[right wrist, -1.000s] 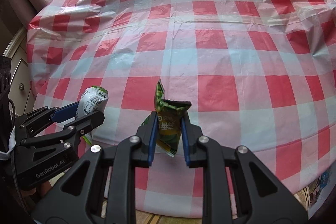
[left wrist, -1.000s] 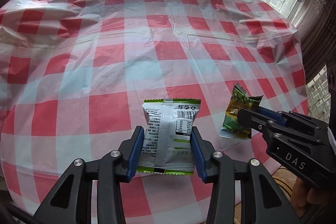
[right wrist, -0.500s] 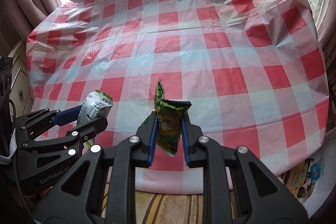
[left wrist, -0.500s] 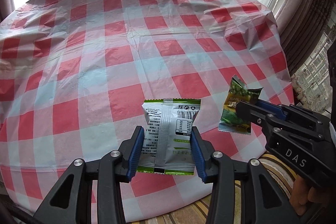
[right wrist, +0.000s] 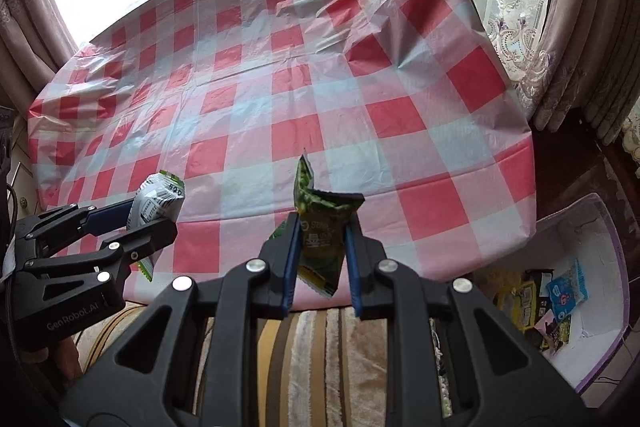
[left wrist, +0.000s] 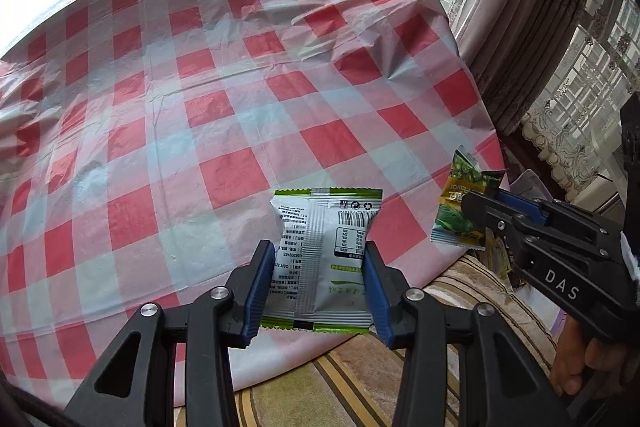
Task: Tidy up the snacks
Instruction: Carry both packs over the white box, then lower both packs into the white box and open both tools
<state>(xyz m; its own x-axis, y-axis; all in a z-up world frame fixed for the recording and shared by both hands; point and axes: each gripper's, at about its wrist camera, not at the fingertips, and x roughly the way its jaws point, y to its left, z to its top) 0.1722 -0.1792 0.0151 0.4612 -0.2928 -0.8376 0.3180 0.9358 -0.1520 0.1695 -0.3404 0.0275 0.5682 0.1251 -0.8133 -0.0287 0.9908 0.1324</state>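
Checkered counter (left wrist: 248, 99) behind; left hand-held gripper (left wrist: 316, 291) pinches a silver snack packet (left wrist: 322, 255), right hand-held gripper (right wrist: 320, 263) a green snack packet (right wrist: 322, 231).

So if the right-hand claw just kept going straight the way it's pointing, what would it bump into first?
Probably the checkered tablecloth near the table's front edge. The right gripper, shut on the green snack packet, aims down at that cloth, and nothing else shows in its line. Depth is hard to judge through the fisheye.

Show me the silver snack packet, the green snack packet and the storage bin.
silver snack packet (left wrist: 325, 255), left wrist view, printed back panel.
green snack packet (right wrist: 322, 241), right wrist view, crumpled middle.
storage bin (right wrist: 614, 247), right wrist view, right rim.
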